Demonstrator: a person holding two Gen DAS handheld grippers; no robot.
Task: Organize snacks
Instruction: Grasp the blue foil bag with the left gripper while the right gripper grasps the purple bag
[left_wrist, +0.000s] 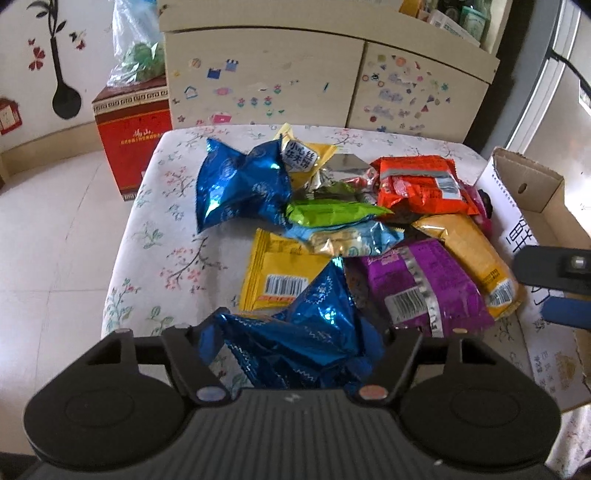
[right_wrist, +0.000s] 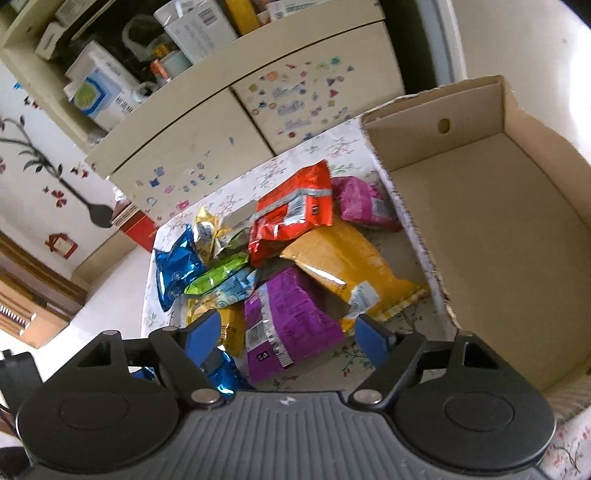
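A heap of snack bags lies on a floral-covered table (left_wrist: 159, 236): a blue foil bag (left_wrist: 236, 184), an orange bag (left_wrist: 421, 184), a purple bag (left_wrist: 413, 284) and yellow bags (left_wrist: 277, 273). My left gripper (left_wrist: 291, 343) is shut on a second blue foil bag (left_wrist: 306, 332) at the table's near edge. My right gripper (right_wrist: 288, 332) is open and empty, hovering over the purple bag (right_wrist: 288, 317) and a long yellow bag (right_wrist: 343, 269). An empty cardboard box (right_wrist: 480, 229) stands to the right of the heap.
A cream cabinet (left_wrist: 266, 74) covered in stickers stands behind the table, with cluttered shelves above it (right_wrist: 110, 81). A red box (left_wrist: 133, 136) with a plastic bag on top sits on the floor at the left. The right gripper shows at the left wrist view's right edge (left_wrist: 554, 280).
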